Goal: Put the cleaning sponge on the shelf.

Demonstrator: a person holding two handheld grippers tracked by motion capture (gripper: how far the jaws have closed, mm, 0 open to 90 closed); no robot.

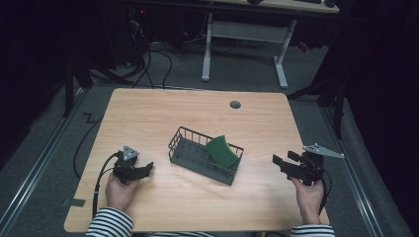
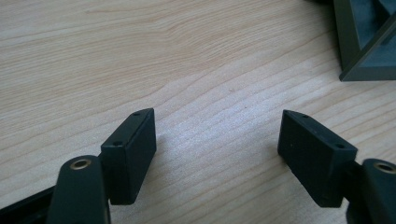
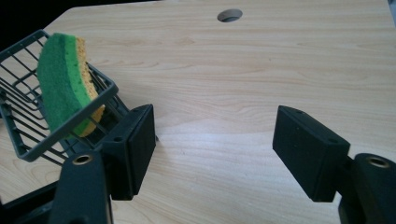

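Progress first, from the high view: we see the green sponge already inside the wire basket, at the end nearer to the right gripper, where it leans against the wall with its top above the rim. We judge that the placing is done, and what is left is perhaps only to draw the hands away. Both grippers are apart from the basket, the left gripper near its one end and the right gripper near the other. The basket lies diagonally on the table, and the long axis of the sponge seems to go across the basket, tilted up.

Next, in the left gripper view, we see the jaws standing wide apart with nothing between them, only the bare table. A corner of the basket is at the upper right.

Last, in the right gripper view, the jaws are also spread and empty. Here the sponge stands on its edge, nearly upright and slightly bent, with the green scrub face toward the camera and the yellow side behind. Its long axis goes up and down, the lower end inside the basket.
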